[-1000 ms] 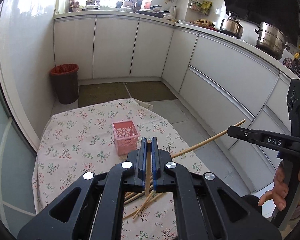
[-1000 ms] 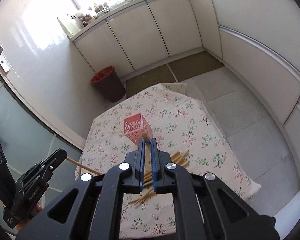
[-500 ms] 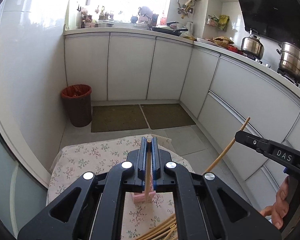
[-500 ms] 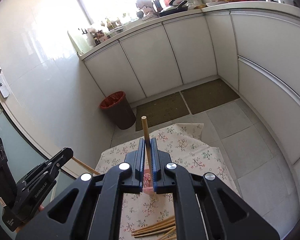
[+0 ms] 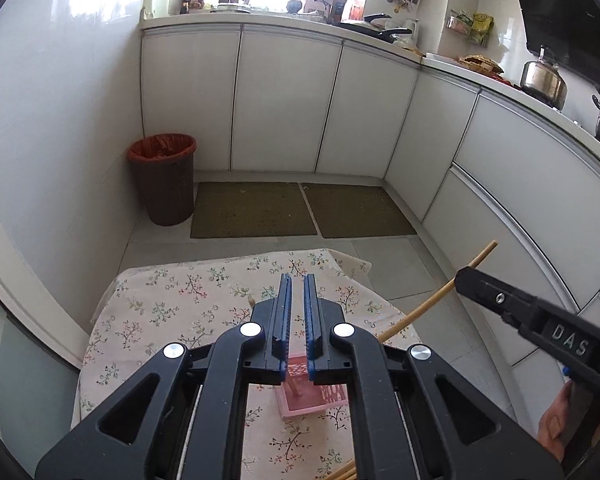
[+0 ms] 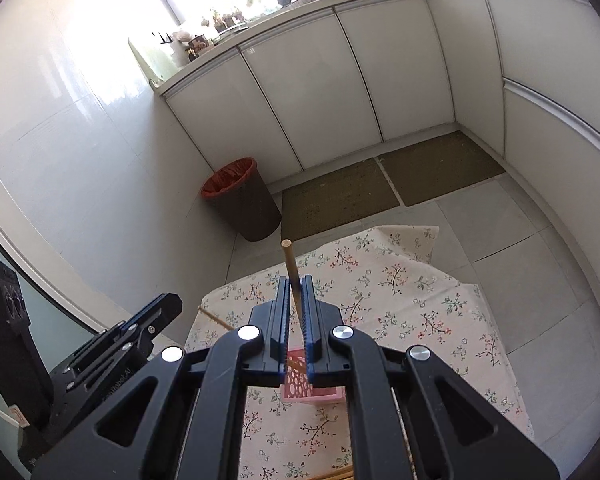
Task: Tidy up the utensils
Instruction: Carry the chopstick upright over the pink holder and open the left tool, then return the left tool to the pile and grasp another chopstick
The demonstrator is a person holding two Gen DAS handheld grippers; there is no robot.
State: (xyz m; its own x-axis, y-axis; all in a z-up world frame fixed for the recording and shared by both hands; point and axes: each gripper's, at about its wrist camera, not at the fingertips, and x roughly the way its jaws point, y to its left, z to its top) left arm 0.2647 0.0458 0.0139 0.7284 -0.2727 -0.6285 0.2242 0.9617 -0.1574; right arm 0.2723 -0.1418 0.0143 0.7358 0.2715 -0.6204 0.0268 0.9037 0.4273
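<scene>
My left gripper (image 5: 296,278) hovers over the pink basket (image 5: 300,404) on the floral tablecloth (image 5: 172,304). Its jaws are opening and nothing is between them. A chopstick (image 5: 296,390) stands in the basket below, leaning left, its top end beside the left finger. In the right wrist view that leaning chopstick (image 6: 216,319) ends just short of the left gripper (image 6: 168,304). My right gripper (image 6: 296,280) is shut on a wooden chopstick (image 6: 289,258) that sticks up past its fingertips, above the basket (image 6: 300,388). From the left wrist view the right gripper (image 5: 466,276) holds this chopstick (image 5: 428,304) slanted.
Loose chopsticks (image 5: 344,474) lie at the table's near edge. A brown bin with a red liner (image 5: 162,176) stands by the wall, two floor mats (image 5: 256,208) beyond the table. White cabinets curve around; pots (image 5: 544,80) sit on the counter. A hand (image 5: 556,428) grips the right tool.
Both grippers travelled forward over the table, from the loose pile to above the pink basket. The chopstick that was between the left jaws has left them and now stands in the basket.
</scene>
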